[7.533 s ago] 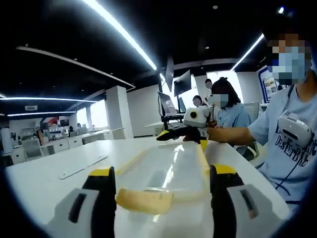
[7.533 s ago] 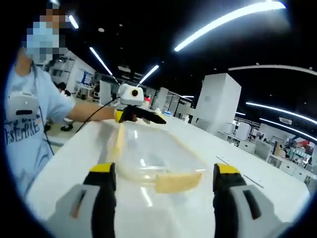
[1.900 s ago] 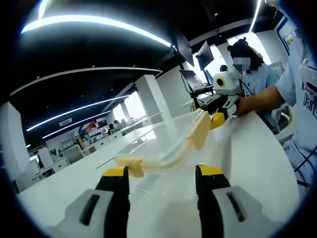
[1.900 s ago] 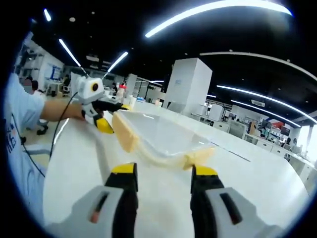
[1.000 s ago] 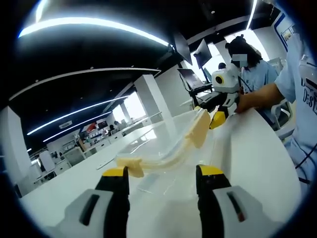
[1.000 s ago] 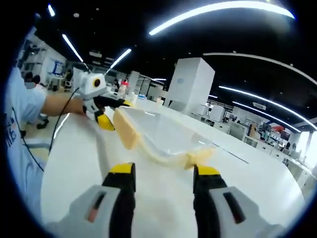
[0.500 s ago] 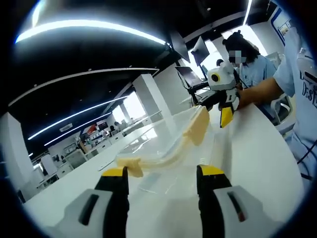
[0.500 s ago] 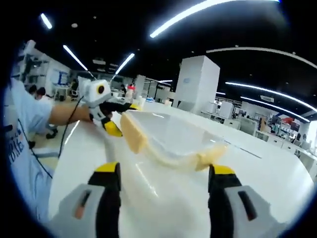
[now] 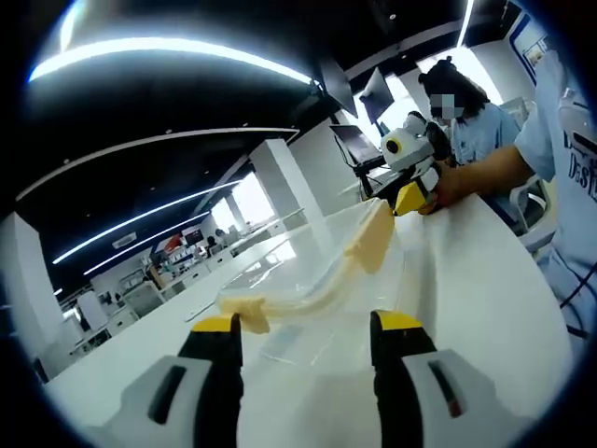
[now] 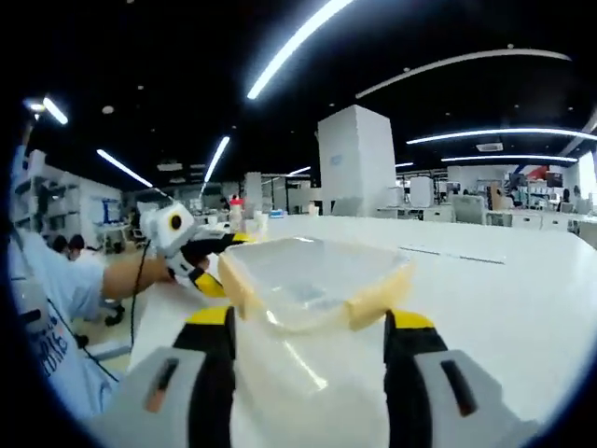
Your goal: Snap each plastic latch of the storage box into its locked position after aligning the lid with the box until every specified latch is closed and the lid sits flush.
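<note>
A clear plastic storage box (image 9: 308,280) with cream latches lies lengthwise on the white table. In the left gripper view one cream latch (image 9: 244,313) sits at the near end, just beyond my left gripper (image 9: 306,327), which is open. A second latch (image 9: 373,238) stands up on the long side. My right gripper (image 9: 403,198) hovers at the box's far corner, held by a hand. In the right gripper view the box (image 10: 312,271) faces me end-on between my right gripper's (image 10: 310,322) open jaws. My left gripper (image 10: 219,261) is at the box's far left corner.
The white table (image 9: 485,280) stretches wide on both sides of the box (image 10: 485,280). A person in a light blue shirt (image 9: 560,177) stands close at the table's edge. Another person (image 9: 466,121) sits behind near a monitor (image 9: 378,93). A thin flat strip (image 10: 438,252) lies on the table.
The right gripper has swung round and now faces the box's end squarely; in the left gripper view it has lifted slightly at the far corner. The left gripper has hardly moved.
</note>
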Available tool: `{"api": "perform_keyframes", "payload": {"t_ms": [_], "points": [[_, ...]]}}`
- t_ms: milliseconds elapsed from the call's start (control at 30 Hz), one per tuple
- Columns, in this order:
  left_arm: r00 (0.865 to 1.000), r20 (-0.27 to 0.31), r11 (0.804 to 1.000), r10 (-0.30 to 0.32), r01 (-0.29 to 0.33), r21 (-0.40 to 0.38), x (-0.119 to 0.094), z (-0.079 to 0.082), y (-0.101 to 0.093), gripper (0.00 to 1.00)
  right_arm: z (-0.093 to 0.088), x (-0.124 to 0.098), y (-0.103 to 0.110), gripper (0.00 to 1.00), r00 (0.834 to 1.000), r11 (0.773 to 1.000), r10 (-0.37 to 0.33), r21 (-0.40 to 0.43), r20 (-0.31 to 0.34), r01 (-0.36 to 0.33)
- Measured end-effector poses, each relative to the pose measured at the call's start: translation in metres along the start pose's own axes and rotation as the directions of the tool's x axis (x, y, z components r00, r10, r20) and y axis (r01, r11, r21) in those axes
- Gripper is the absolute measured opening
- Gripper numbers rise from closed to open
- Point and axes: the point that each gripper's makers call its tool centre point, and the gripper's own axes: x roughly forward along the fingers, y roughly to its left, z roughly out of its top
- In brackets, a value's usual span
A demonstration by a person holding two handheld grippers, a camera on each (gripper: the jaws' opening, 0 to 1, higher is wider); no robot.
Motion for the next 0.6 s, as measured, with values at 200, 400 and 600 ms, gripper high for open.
{"api": "perform_keyframes", "payload": {"t_ms": [200, 400, 600], "points": [[1.000, 0.000, 1.000, 0.001, -0.001, 0.000, 0.0000, -0.0002, 0.0012, 0.55, -0.0005, 0.0013, 0.0007, 0.60, 1.000, 1.000, -0.007, -0.015, -0.003, 0.006], [1.000, 0.000, 1.000, 0.002, -0.002, 0.001, -0.0001, 0.0000, 0.0024, 0.55, -0.0002, 0.0022, 0.0013, 0.58, 1.000, 1.000, -0.011, -0.020, -0.003, 0.011], [1.000, 0.002, 1.000, 0.001, -0.001, 0.002, 0.0000, 0.0000, 0.0029, 0.55, -0.0001, 0.0029, 0.0020, 0.57, 1.000, 1.000, -0.013, -0.026, -0.003, 0.013]]}}
